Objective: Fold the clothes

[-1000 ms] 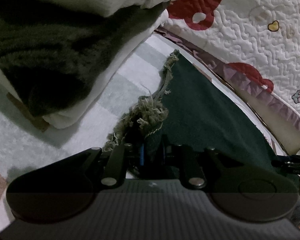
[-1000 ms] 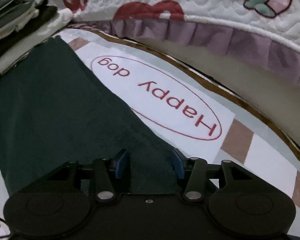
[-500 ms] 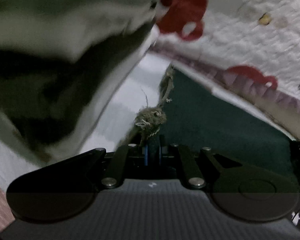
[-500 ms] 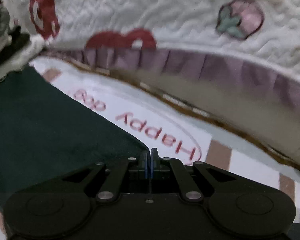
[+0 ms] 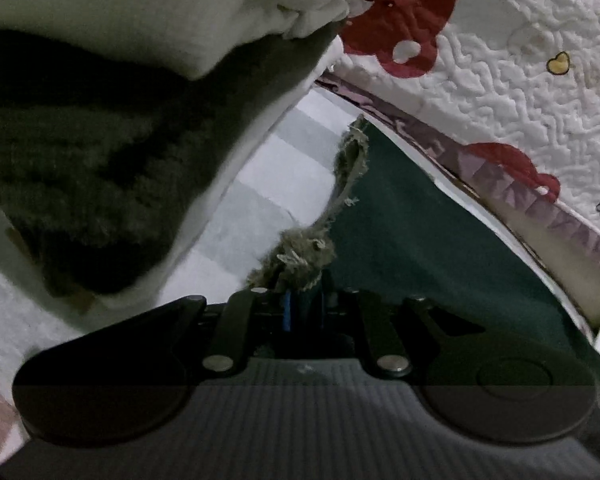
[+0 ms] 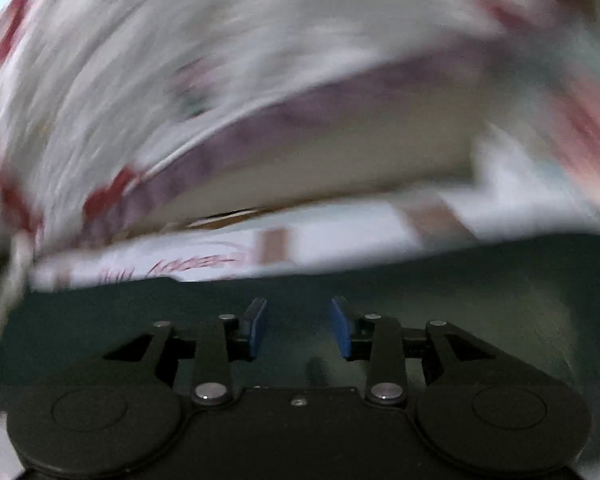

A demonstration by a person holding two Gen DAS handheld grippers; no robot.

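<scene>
A dark green cloth (image 5: 412,248) with a frayed olive fringe (image 5: 300,256) lies on a pale mat. My left gripper (image 5: 304,312) is shut on the fringed corner of that cloth, and the fringe bunches up just above its blue pads. The right wrist view is smeared by motion. There my right gripper (image 6: 299,328) stands open, blue pads (image 6: 256,328) apart, low over the green cloth (image 6: 480,300), which fills the lower part of the view. Nothing sits pinched between its fingers.
A stack of folded clothes (image 5: 100,160), grey fleece between white layers, rises close on the left. A white quilt with red shapes and a purple frill (image 5: 520,80) borders the far side. The mat with red lettering (image 6: 204,264) shows beyond the cloth.
My right gripper shut on the cloth's edge half a second ago; now it has let go, stands open and is swinging fast. The left gripper stays shut on the fringed corner.
</scene>
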